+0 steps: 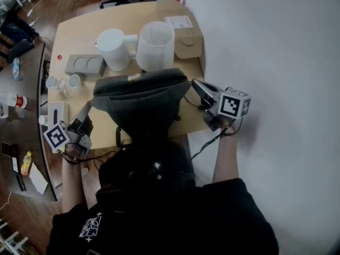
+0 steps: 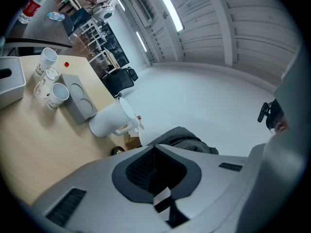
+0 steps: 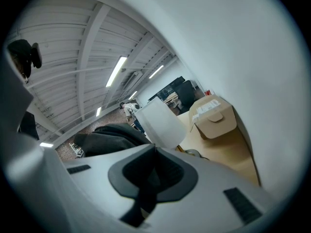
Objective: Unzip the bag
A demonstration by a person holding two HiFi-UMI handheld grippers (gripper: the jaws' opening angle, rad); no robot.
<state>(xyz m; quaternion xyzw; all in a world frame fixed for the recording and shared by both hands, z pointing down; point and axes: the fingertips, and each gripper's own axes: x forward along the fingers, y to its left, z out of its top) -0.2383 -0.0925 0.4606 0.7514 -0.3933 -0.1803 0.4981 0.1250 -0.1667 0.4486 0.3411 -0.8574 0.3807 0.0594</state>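
Observation:
A dark grey bag [image 1: 141, 102] stands upright at the table's near edge, right in front of me; its top shows no visible gap. My left gripper [image 1: 86, 110] is shut and empty just left of the bag, pointing toward its left side. My right gripper [image 1: 196, 85] is shut and empty at the bag's right end, close to its top corner. In the left gripper view the closed jaws meet at the left gripper [image 2: 154, 147] with the bag [image 2: 187, 142] just beyond. In the right gripper view the right gripper [image 3: 155, 150] is closed, with the bag [image 3: 109, 137] behind it to the left.
Behind the bag stand a white kettle [image 1: 114, 48] and a white bucket [image 1: 155, 45]. A cardboard box [image 1: 187, 42] sits at the back right. A grey block [image 1: 84, 64], cups [image 1: 74, 81] and a white box [image 1: 54, 112] lie to the left. The table edge [image 1: 196, 126] runs under my right hand.

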